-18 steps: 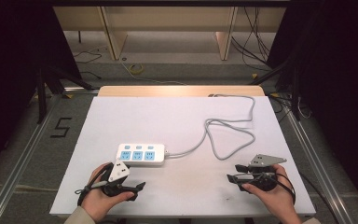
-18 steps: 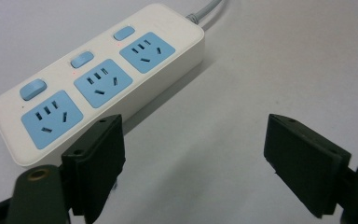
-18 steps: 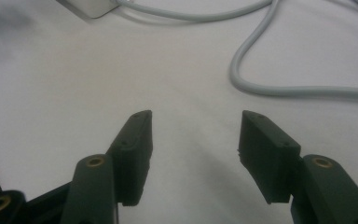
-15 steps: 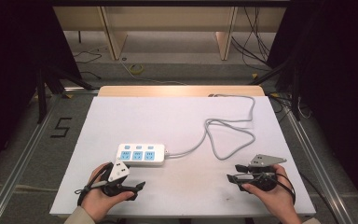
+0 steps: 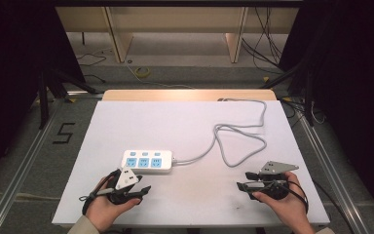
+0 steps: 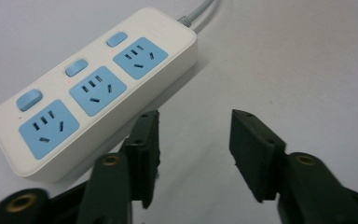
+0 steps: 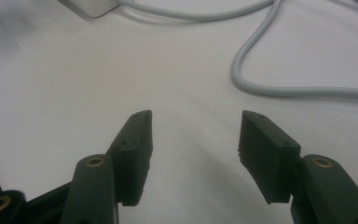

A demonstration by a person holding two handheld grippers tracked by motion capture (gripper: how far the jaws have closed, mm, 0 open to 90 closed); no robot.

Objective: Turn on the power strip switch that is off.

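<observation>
left claw (image 6: 193,154) agape — beside power strip (image 6: 93,88)

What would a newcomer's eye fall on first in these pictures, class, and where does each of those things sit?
First the white power strip with three blue sockets, lying near the middle of the white table. Its grey cable loops to the right and runs off the far edge. Nearest the viewer, the left hand-held gripper sits just in front of the strip with jaws apart and nothing between them, and the right hand-held gripper sits at the near right, also open.
</observation>
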